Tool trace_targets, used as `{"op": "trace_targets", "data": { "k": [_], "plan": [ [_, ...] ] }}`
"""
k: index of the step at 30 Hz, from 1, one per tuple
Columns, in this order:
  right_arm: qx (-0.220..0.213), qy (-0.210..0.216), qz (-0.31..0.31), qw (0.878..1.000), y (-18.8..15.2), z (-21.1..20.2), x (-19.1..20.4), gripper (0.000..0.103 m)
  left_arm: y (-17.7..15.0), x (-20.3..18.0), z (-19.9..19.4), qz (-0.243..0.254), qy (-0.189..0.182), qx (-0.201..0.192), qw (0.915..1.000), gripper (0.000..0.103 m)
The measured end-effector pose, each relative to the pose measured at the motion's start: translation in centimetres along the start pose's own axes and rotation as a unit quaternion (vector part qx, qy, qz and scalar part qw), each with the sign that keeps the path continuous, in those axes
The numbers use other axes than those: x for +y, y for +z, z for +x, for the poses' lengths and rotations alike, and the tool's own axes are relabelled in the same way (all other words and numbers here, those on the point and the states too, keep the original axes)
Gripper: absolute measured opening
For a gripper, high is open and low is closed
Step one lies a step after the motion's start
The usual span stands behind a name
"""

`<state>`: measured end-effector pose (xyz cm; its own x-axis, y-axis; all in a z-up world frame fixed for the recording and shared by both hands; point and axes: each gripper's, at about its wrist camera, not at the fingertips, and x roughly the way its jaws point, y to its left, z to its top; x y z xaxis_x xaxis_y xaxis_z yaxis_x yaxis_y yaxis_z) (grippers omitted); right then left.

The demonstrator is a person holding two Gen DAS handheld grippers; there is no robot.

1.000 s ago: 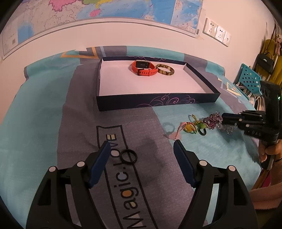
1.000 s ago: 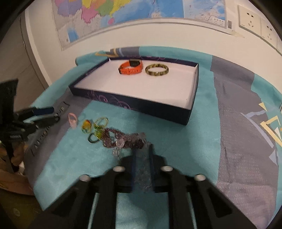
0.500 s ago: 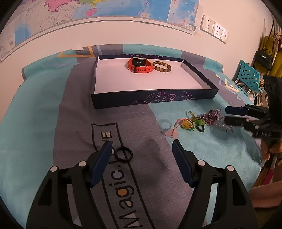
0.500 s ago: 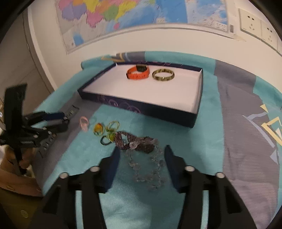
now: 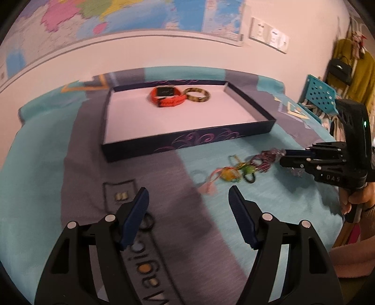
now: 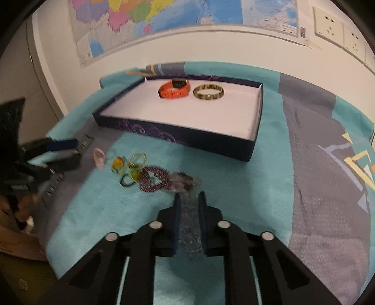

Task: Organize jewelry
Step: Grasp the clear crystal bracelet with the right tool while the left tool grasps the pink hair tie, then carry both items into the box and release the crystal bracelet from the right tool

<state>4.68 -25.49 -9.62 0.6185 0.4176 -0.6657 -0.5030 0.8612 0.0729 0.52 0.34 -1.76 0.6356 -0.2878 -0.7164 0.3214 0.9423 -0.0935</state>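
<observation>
A dark blue tray [image 5: 187, 140] [image 6: 178, 136] holds an orange watch [image 5: 167, 96] [image 6: 174, 89] and an olive bangle [image 5: 197, 95] [image 6: 208, 92]. A tangle of jewelry lies on the teal cloth in front of it: a pink ring [image 6: 99, 154], yellow and green rings [image 6: 131, 164] [image 5: 236, 172], a maroon beaded piece [image 6: 153, 178] and a clear bead necklace [image 6: 188, 211]. My right gripper [image 6: 189, 199] [image 5: 284, 158] is shut on the clear bead necklace. My left gripper [image 5: 188, 196] is open and empty above the cloth. A black ring [image 5: 146, 221] lies by its left finger.
The cloth [image 6: 234, 187] covers a table that ends near a white wall with a map [image 6: 164, 14] and sockets [image 6: 328, 23]. A blue perforated chair [image 5: 321, 96] and hanging clothes [image 5: 356, 61] stand at the right of the left wrist view.
My right gripper, open half a second ago, has closed on the clear bead necklace. My left gripper has shifted a little forward and right, still open.
</observation>
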Motion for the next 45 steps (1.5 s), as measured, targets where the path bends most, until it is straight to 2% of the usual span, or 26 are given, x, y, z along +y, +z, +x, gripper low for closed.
{"op": "trace_targets", "data": {
  "k": [3,5,10,12,14,18,22,31,45],
  "plan": [
    [-0.009,0.001,0.007,1.0,0.1,-0.6,-0.2,0.007,0.4,-1.0,0.9,0.016,-0.006,0.005,0.9998,0.065],
    [-0.013,0.007,0.013,1.0,0.2,-0.9,-0.4,0.007,0.5,-1.4,1.7,0.022,-0.004,0.016,0.9996,0.054],
    [-0.03,0.022,0.026,0.999,0.6,-1.8,-0.8,0.007,0.7,-1.5,2.7,0.024,-0.008,0.029,0.9992,0.049],
    [-0.038,0.027,0.031,0.998,0.9,-2.2,-1.0,0.007,0.8,-1.4,3.2,0.023,-0.009,0.038,0.999,0.045],
    [-0.046,0.03,0.035,0.998,1.1,-2.6,-1.1,0.007,0.7,-1.3,3.6,0.022,-0.01,0.047,0.9986,0.037],
    [-0.059,0.037,0.043,0.997,1.7,-3.2,-1.4,0.007,0.7,-1.4,3.9,0.024,-0.007,0.05,0.9984,0.035],
    [-0.068,0.038,0.051,0.996,2.2,-3.5,-1.7,0.007,0.9,-1.2,4.0,0.02,-0.005,0.052,0.9984,0.022],
    [-0.089,0.046,0.051,0.994,3.5,-4.9,-1.6,0.007,1.1,-1.4,3.0,0.014,-0.012,0.039,0.9991,0.022],
    [-0.116,0.051,0.03,0.992,6.4,-6.2,-0.9,0.006,4.1,-0.8,0.9,0.015,-0.016,0.002,0.9998,0.022]
  ]
}}
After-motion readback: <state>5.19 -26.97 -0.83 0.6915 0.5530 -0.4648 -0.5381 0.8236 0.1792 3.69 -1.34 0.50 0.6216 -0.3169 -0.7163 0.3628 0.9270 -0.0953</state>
